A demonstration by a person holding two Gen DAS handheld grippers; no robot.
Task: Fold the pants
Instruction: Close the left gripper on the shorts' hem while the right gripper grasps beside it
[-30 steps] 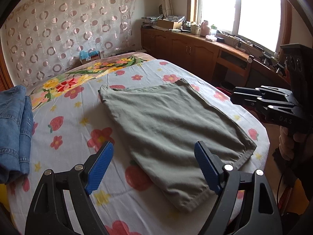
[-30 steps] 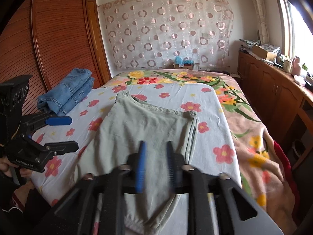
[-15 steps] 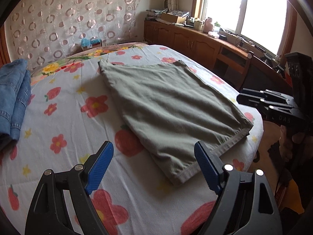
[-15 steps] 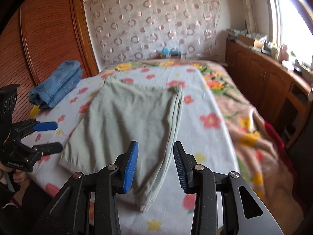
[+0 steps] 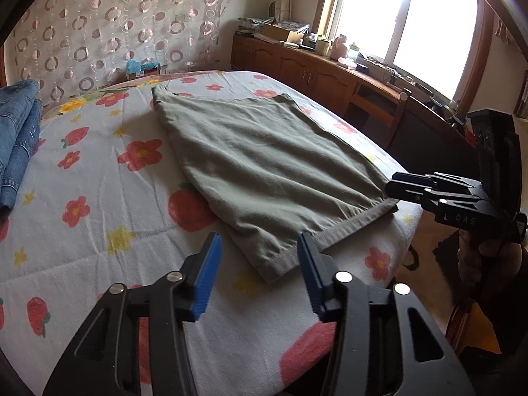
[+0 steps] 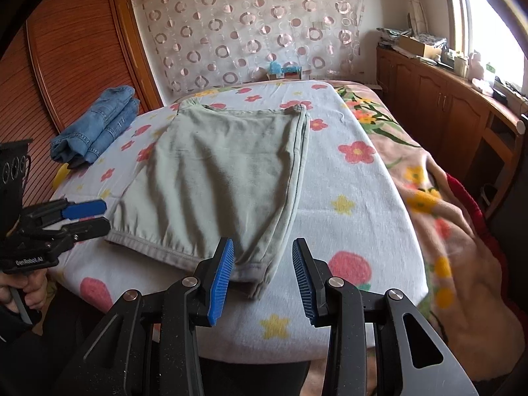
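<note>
Grey-green pants lying flat mid-frame on floral bed, already doubled lengthwise, crosswise folds judged remaining; left gripper and right gripper, low in frame, both spread apart, poised empty over near hem corners.

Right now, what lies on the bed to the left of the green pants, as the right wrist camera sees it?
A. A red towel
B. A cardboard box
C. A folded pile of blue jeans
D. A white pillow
C: in the right wrist view, the folded blue jeans rest on the flowered sheet near the wooden wardrobe, apart from the green pants.
</note>
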